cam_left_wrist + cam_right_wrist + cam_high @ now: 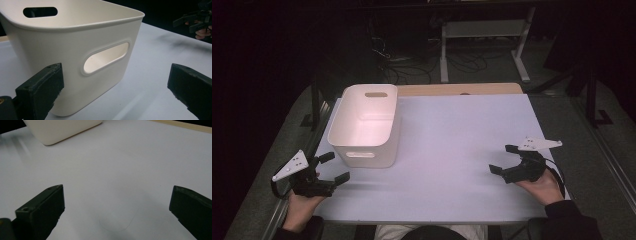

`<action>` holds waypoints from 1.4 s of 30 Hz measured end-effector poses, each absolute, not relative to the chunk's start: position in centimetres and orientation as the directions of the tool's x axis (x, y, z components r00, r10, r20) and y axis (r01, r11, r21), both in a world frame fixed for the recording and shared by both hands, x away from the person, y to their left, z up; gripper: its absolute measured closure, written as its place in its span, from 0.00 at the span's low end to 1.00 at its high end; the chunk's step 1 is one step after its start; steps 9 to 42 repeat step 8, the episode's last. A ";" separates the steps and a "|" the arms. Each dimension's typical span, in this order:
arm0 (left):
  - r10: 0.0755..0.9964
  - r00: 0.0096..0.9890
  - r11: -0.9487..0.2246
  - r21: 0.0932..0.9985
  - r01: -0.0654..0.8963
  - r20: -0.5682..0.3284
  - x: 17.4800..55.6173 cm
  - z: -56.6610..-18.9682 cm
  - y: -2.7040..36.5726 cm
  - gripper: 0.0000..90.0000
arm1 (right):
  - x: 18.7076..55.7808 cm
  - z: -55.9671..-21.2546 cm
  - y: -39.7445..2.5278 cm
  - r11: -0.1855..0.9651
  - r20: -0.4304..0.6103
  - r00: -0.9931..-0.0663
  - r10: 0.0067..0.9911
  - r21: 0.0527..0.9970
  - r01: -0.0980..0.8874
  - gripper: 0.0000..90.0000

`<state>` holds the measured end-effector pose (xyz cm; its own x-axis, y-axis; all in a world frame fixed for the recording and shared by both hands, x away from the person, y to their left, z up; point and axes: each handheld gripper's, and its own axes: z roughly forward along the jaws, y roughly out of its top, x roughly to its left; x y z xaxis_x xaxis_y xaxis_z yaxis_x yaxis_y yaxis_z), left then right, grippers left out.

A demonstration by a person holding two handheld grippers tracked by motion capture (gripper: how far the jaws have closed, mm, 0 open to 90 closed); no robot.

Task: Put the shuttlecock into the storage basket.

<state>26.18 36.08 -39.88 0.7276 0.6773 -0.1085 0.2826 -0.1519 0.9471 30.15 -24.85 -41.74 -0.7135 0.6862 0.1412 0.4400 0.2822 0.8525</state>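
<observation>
Fig.: approach to bin. White bin (364, 125) stands upright, empty, on far-left part of tabletop (462, 150); handle slots in both end walls. Left hand-held gripper (331, 167) near bin's near wall, jaws wide, holding nothing; its own view shows near slot (106, 58) just ahead, between the jaws. Right hand-held gripper (506, 159) well apart at right, jaws wide, empty, over bare tabletop. Advice: aim one left jaw through slot, other outside wall, close squarely on upper edge; pinch off-centre prob. tips bin. Bring right gripper in w/ care to steady opposite side.
</observation>
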 end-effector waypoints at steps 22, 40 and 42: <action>0.675 0.730 -0.150 0.948 0.280 -0.109 26.2 -39.8 36.0 0.00 | 29.7 -42.4 -25.3 0.257 0.131 -0.692 0.710 0.867 0.428 0.00; 0.675 0.730 -0.150 0.948 0.280 -0.109 26.2 -39.8 36.0 0.00 | 29.7 -42.4 -25.3 0.257 0.131 -0.692 0.710 0.867 0.428 0.00; 0.675 0.730 -0.150 0.948 0.280 -0.109 26.2 -39.8 36.0 0.00 | 29.7 -42.4 -25.3 0.257 0.131 -0.692 0.710 0.867 0.428 0.00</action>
